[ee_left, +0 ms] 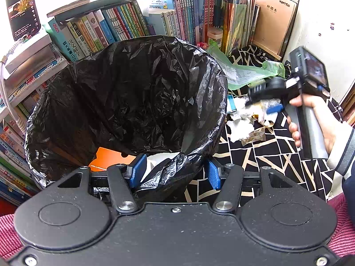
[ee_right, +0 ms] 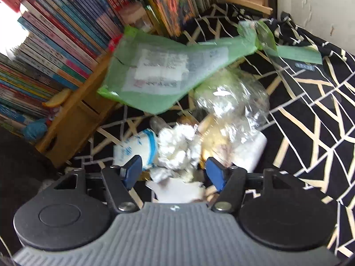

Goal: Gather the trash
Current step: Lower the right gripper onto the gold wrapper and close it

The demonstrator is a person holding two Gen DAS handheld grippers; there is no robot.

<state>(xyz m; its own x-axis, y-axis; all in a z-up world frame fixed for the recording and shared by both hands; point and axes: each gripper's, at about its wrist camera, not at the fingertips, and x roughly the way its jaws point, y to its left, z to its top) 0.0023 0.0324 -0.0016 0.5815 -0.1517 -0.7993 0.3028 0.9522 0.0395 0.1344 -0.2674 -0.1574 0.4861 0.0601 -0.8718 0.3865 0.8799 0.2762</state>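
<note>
My left gripper [ee_left: 175, 170] pinches the black bin bag [ee_left: 133, 93] rim open — orange card [ee_left: 106, 158] already inside — while my right gripper [ee_right: 173, 173], jaws spread, hangs over the trash pile [ee_right: 177, 148] at lower centre, still uncollected

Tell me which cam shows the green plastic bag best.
Right wrist. The green plastic bag fills the upper middle of that frame, printed label facing the lens, though motion-blurred. The left wrist view catches only part of it, small, behind the black bin liner rim and the right gripper.
</note>
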